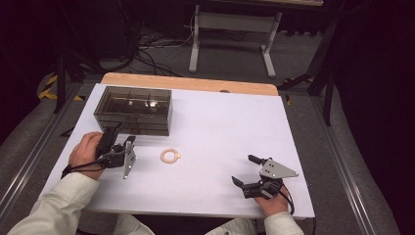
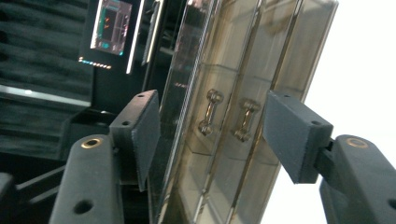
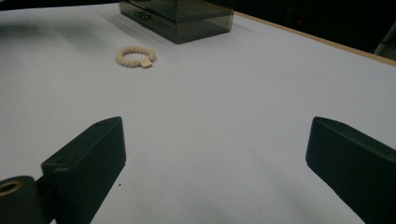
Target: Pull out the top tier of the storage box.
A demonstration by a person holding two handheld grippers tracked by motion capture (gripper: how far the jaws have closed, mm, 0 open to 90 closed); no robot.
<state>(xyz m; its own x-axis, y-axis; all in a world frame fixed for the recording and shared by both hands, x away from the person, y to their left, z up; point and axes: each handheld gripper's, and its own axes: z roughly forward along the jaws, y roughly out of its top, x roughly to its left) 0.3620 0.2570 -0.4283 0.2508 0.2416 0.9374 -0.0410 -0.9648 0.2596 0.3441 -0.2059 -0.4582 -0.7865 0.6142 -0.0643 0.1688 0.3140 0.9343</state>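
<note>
Left gripper (image 1: 119, 142), seen from the high view, sits at the near-left corner of the smoky transparent box (image 1: 133, 110), its tips right at the box's front face, held by the person's left hand (image 1: 87, 154). Out on the white table (image 1: 220, 127), a pale beaded bracelet (image 1: 170, 156) lies alone just in front of the box, well apart from both grippers. The right gripper (image 1: 243, 171) rests near the table's front edge at the right, jaws spread with nothing between them.

From the left gripper view, the left gripper (image 2: 212, 126) is rolled so the box (image 2: 233, 70) stands tilted on end — its front face with two small metal handles (image 2: 226, 116) lies between the two black pads (image 2: 144, 126). The jaws stand about half open; neither pad presses on the box, and a gap shows on each side of the handles.

From the right gripper view, the right gripper (image 3: 215, 172) is wide open over bare table (image 3: 224, 116), gripping nothing. The bracelet (image 3: 135, 57) lies farther off, with the box (image 3: 180, 16) beyond it near the table's far edge.
</note>
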